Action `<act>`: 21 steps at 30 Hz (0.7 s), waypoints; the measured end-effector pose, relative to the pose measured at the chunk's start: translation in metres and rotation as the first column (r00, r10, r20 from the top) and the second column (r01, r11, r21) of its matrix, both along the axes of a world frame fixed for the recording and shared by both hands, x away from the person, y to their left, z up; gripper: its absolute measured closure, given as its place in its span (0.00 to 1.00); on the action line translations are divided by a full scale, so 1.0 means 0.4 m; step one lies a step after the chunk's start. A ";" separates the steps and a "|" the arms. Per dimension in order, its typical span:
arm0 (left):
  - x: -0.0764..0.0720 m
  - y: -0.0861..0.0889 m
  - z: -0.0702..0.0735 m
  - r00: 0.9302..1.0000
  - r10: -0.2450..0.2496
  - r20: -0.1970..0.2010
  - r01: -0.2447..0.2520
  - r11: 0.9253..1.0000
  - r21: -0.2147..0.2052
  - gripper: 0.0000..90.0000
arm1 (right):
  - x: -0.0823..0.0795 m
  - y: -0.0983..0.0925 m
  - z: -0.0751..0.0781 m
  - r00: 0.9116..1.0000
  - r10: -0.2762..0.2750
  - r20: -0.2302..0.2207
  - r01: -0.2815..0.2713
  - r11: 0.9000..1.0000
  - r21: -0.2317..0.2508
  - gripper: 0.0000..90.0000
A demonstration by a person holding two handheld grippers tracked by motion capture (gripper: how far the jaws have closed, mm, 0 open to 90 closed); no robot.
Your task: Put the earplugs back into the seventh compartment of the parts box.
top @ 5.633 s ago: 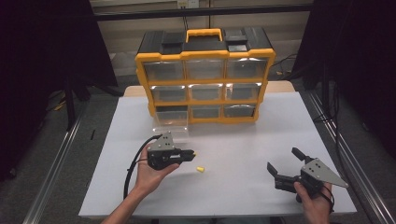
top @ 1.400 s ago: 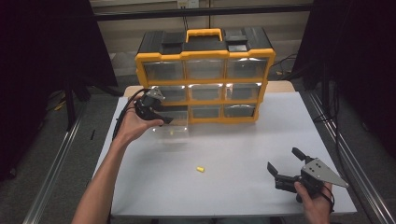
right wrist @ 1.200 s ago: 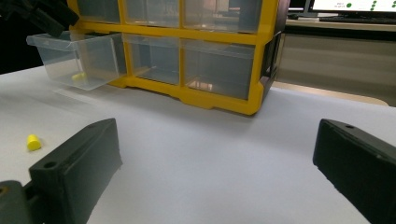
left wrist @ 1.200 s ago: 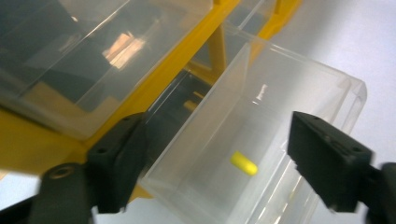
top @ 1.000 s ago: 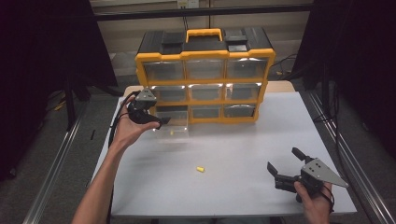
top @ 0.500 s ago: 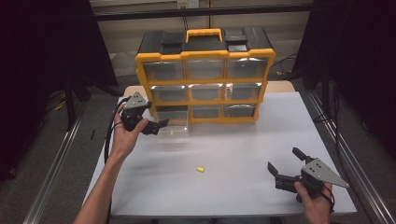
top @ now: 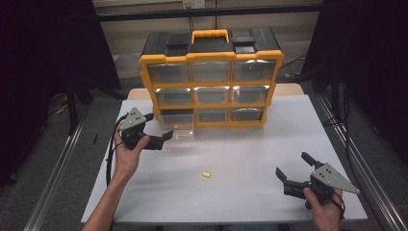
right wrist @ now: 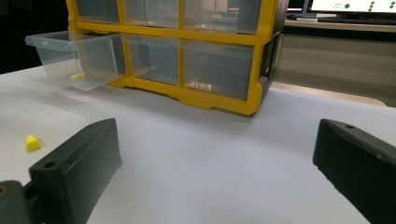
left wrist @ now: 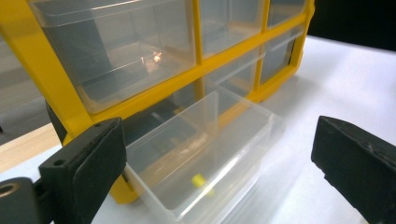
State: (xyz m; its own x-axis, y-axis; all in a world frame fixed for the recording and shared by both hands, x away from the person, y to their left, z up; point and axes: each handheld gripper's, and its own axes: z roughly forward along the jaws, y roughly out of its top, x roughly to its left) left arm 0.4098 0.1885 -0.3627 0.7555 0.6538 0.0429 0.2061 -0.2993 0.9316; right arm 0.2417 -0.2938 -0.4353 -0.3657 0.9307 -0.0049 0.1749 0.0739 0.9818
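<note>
Pulled-out drawer (top: pixel 176 126) and organizer (top: pixel 211 79) block the back; the table (top: pixel 250 159) front seems open.

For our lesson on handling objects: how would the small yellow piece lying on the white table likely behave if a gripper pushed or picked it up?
The yellow piece looks like a short cylinder lying on its side, so it would probably roll when nudged. It is tiny beside the right gripper, so likely very light and easily flicked away.

A: Left gripper view: organizer cabinet (left wrist: pixel 56 88) cut off top and left; near corner of the pulled-out clear drawer (left wrist: pixel 205 154) runs off the bottom edge.

B: Small yellow piece (left wrist: pixel 199 180) inside it, too small to name?

A: Yes. Same for the loose one on the table (top: pixel 206 174) in the high view.

B: Right gripper view?

A: Monitor (right wrist: pixel 350 7) clipped at top; screen content unreadable.
</note>
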 end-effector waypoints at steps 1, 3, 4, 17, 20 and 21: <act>-0.010 -0.001 -0.002 1.000 0.006 0.024 -0.006 1.000 0.002 0.04 | 0.000 0.001 0.000 1.000 0.000 0.001 0.000 1.000 0.001 0.01; -0.022 -0.003 -0.006 0.999 0.014 0.040 -0.013 1.000 -0.010 0.04 | 0.002 0.001 -0.001 1.000 0.000 -0.001 0.000 1.000 0.002 0.01; -0.026 -0.004 -0.009 1.000 0.008 0.027 -0.008 1.000 -0.016 0.04 | 0.002 0.001 -0.001 1.000 0.000 -0.002 0.000 1.000 0.003 0.01; -0.057 -0.004 -0.039 0.999 -0.015 0.029 0.014 1.000 0.003 0.04 | -0.001 -0.001 0.001 1.000 0.008 0.001 -0.008 1.000 0.002 0.01; -0.067 -0.014 -0.041 0.999 -0.045 0.024 0.045 0.999 0.000 0.03 | -0.001 0.000 0.001 1.000 0.011 0.002 -0.011 1.000 0.003 0.01; -0.072 -0.020 -0.043 0.998 -0.052 0.027 0.052 0.999 0.004 0.03 | -0.001 0.000 0.000 1.000 0.010 0.003 -0.010 1.000 0.004 0.01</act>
State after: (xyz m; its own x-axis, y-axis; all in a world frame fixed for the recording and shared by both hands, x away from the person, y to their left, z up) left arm 0.3811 0.1805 -0.3801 0.7868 0.6137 0.0660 0.1648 -0.3119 0.9357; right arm 0.2413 -0.2937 -0.4351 -0.3747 0.9271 -0.0026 0.1712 0.0719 0.9826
